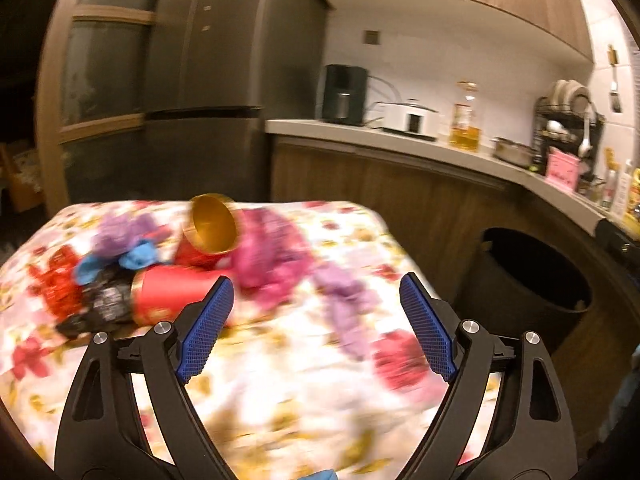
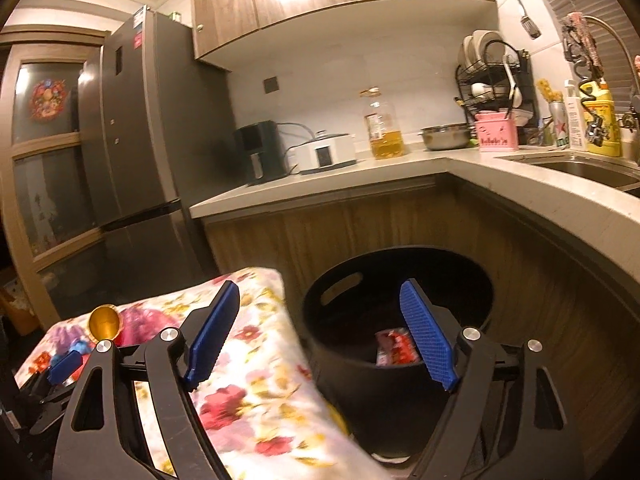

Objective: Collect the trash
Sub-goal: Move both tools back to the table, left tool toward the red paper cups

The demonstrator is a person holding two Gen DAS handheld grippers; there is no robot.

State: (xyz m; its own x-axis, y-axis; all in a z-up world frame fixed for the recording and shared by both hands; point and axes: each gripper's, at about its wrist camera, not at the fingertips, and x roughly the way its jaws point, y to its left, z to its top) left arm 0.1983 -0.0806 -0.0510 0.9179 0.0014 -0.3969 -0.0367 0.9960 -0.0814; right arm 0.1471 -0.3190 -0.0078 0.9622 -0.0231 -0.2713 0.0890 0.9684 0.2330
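In the left wrist view, trash lies on a table with a floral cloth (image 1: 280, 380): two red cups with gold insides (image 1: 208, 232) (image 1: 172, 292), crumpled purple (image 1: 120, 232), pink (image 1: 272, 256), blue (image 1: 132, 258) and black (image 1: 100, 304) pieces, and a red wrapper (image 1: 56, 284). My left gripper (image 1: 316, 320) is open and empty above the cloth, right of the cups. My right gripper (image 2: 320, 328) is open and empty above the rim of a black bin (image 2: 340, 280). A red wrapper (image 2: 396, 346) lies inside the bin. The bin also shows in the left wrist view (image 1: 532, 280).
A kitchen counter (image 2: 400, 168) wraps around behind the bin, with an oil bottle (image 2: 382, 128), appliances, a metal bowl, a dish rack (image 2: 492, 76) and a sink (image 2: 592, 172). A grey fridge (image 2: 136, 128) stands left of the counter. The left gripper shows at the right wrist view's left edge (image 2: 64, 364).
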